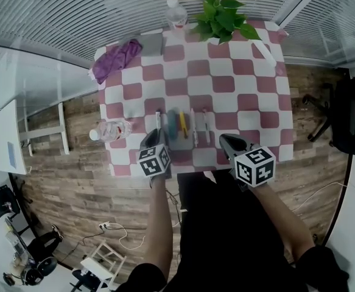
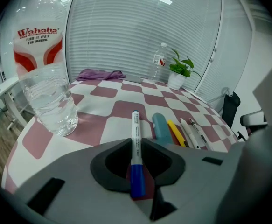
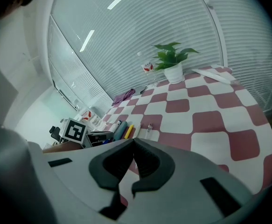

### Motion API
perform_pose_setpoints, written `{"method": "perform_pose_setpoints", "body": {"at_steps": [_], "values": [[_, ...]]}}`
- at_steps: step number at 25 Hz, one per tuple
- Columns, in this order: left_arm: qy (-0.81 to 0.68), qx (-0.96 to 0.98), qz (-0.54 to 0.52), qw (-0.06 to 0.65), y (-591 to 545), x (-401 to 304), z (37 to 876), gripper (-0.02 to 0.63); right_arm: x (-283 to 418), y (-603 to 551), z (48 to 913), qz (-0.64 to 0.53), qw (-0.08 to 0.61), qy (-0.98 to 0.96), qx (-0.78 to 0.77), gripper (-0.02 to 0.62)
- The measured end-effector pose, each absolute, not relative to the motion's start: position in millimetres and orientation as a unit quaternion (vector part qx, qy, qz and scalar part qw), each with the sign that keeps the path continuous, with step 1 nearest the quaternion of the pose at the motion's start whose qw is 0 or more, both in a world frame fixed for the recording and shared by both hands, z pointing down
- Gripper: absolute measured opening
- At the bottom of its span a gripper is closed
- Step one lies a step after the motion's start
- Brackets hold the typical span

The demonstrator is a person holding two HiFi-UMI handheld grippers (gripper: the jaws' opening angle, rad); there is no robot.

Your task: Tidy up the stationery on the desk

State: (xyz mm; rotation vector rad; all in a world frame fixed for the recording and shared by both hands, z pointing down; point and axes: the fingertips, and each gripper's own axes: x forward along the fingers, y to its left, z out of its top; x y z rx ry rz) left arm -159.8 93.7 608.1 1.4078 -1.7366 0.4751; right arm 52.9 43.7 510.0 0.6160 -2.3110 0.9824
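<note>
Now the left gripper (image 2: 136, 143) pinches the blue-capped white marker (image 2: 135, 122) at the left end of the pen row (image 1: 186, 125) on the checkered table (image 1: 226, 84); the right gripper (image 3: 133, 143) hovers nearby, its jaws closed and empty.

On the table (image 1: 238, 102), close to its near edge, a marker (image 1: 158, 121), a case (image 1: 172, 125) and three pens (image 1: 193, 128) lie side by side in that order from left to right. The marker's near end sits between the jaws of the left gripper (image 1: 156, 137). A water bottle (image 1: 111, 130) stands left of the marker. A cloth (image 1: 113, 59) lies at the far left corner. A second bottle (image 1: 176, 14) stands at the far edge, just left of a potted plant (image 1: 221, 18).
</note>
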Motion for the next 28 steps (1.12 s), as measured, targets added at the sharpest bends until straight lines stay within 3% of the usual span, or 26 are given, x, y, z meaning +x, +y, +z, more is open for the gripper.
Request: {"method": "perform_pose_setpoints", "body": {"at_steps": [5, 13, 28], "values": [[-0.691, 0.565, 0.195, 0.406, 93.2, -158.8, 609.4, 0.092, 52.7, 45.2, 509.6, 0.366, 0.274, -0.86, 0.227, 0.021], [-0.686, 0.576, 0.208, 0.394, 93.4, -153.0, 607.8, 0.152, 55.1, 47.6, 507.5, 0.366, 0.272, -0.862, 0.224, 0.021], [-0.688, 0.616, 0.174, 0.341, 110.7, -152.1, 527.0, 0.149, 53.7, 56.7, 488.2, 0.342, 0.233, -0.876, 0.249, 0.021]]}}
